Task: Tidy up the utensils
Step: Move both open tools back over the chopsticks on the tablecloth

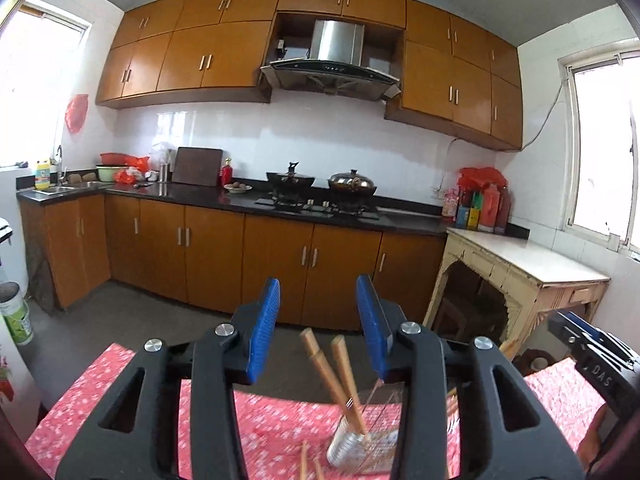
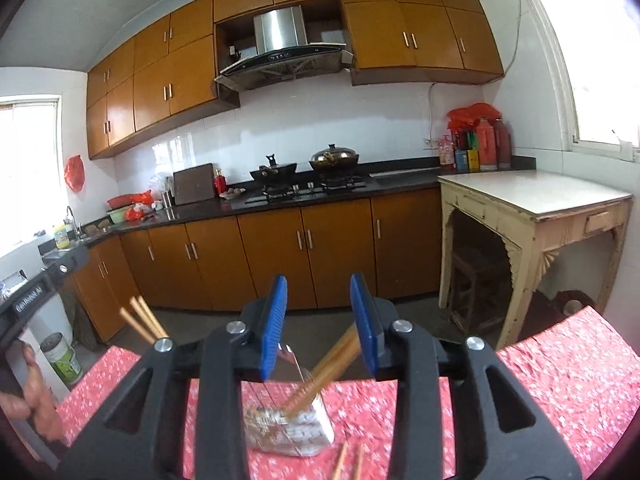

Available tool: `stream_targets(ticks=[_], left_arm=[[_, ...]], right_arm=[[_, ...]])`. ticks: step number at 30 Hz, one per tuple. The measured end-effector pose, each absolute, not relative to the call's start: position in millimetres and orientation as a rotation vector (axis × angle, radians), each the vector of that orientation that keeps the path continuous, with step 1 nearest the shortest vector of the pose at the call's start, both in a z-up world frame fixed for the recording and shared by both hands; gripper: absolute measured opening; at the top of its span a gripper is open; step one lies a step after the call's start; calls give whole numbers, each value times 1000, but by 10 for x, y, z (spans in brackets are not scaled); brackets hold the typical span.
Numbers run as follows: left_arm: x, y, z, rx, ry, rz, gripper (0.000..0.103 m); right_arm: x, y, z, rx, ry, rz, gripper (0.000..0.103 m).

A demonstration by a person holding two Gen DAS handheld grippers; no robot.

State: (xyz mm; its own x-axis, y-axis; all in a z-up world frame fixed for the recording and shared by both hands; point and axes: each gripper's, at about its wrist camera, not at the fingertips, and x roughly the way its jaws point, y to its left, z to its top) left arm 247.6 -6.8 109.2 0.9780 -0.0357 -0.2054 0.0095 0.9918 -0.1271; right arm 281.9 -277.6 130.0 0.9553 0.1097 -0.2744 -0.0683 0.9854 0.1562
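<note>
Chopsticks in the clear holder
Both the left claw (image 1: 318, 316) and right claw (image 2: 319, 316) stand released; 2 chopsticks (image 1: 334, 380) lean in the clear holder (image 1: 368, 440) on the red-clothed worktop (image 1: 100, 392).

- The holder (image 1: 362, 436) stands on the table (image 1: 120, 392), near its middle.
- Two chopsticks (image 1: 334, 376) stand in the holder and lean to the left in the left wrist view.
- More chopsticks (image 2: 350, 462) lie on the table in front of the holder, close to the camera.
- The left gripper (image 1: 318, 324) is above and before the holder, the chopstick tops between its fingers, apart from them.
- The right gripper (image 2: 319, 322) is to the right of the left one, above the same holder.
- Behind the table is the floor, then the counter (image 1: 224, 198) with the stove (image 1: 316, 206) on it.
- A side table (image 2: 532, 194) stands at the right end of the counter.
</note>
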Motion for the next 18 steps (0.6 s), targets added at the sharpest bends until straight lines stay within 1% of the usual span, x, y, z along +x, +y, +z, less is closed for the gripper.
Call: stream_targets(ticks=[1,4,5,7,9,12,13,14,15,18], left_arm=[[2431,-34,1071,-126,214,-21,42],[2231,93,924,-128,239,-3,50],[2180,123,852,-126,256,1,50],[2098,175,672,-123,302,9,50],[2010,204,450,-114,347,13,51],[1904,191,159,-76,397,35,57],[1865,185,68,-69,413,36,58],[1829,196,3,-66,426,35,58],[1789,202,-99,-63,449,35,58],[1674,232,-297,-72,490,30,58]], right_arm=[[2684,-2834,1204,140,305,79,34],[2526,-2901,1041,142,338,71,34],[2404,-2954,865,145,369,57,34],[2361,-2963,781,143,387,55,34],[2270,-2968,520,136,444,42,34],[2160,-2964,117,145,543,36,34],[2139,-2961,2,153,576,40,34],[2040,-2923,-253,164,646,45,34],[2040,-2923,-253,164,646,45,34],[1820,-2861,-553,171,709,56,34]])
